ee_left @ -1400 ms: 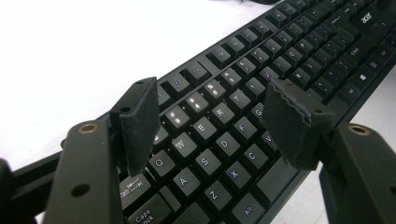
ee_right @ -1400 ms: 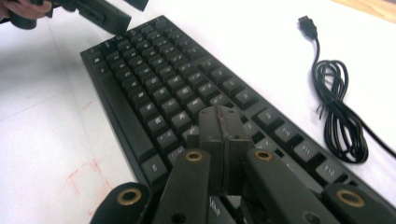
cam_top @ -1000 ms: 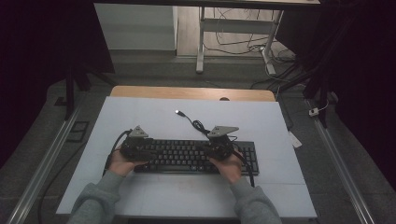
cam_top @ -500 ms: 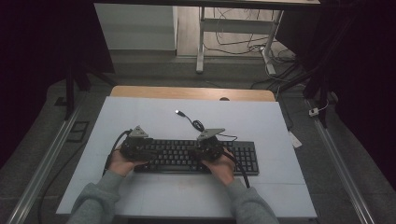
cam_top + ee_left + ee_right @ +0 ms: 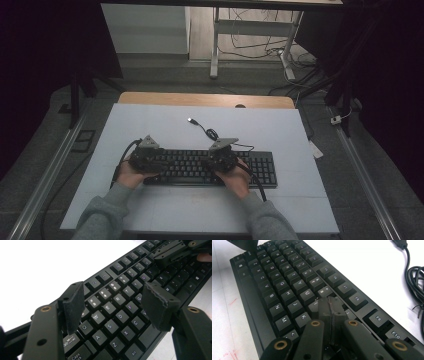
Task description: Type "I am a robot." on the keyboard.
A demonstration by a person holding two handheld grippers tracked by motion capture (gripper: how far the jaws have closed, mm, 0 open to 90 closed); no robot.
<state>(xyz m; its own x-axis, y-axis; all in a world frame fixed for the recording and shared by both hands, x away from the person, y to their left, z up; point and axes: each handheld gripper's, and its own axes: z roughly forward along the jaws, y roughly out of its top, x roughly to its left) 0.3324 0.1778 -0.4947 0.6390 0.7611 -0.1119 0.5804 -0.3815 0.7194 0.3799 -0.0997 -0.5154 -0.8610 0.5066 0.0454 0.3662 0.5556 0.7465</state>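
Since a second ago, our right gripper (image 5: 222,159) has slid inward along the keyboard (image 5: 260,170), from near its right end toward the middle, and dropped lower; our left gripper (image 5: 146,159) has kept its place at the left end.

We count two grippers, one in each of our two hands, and one black keyboard beneath both. Nearest us, our left hand (image 5: 129,175) and right hand (image 5: 239,179) rest at the keyboard's near edge. In the right gripper view, our right gripper (image 5: 331,305) has its jaws pressed flat together with nothing between them, their tip down among the keys just past K, beside U. In the left gripper view, our left gripper (image 5: 113,303) stands wide open, its two pads (image 5: 75,305) apart above the Q-to-G keys, gripping nothing; whether they touch the keys we cannot tell.

Beyond the grippers, one cable (image 5: 210,134) coils on the pale table (image 5: 150,125), ending in one plug (image 5: 190,120) farther off.
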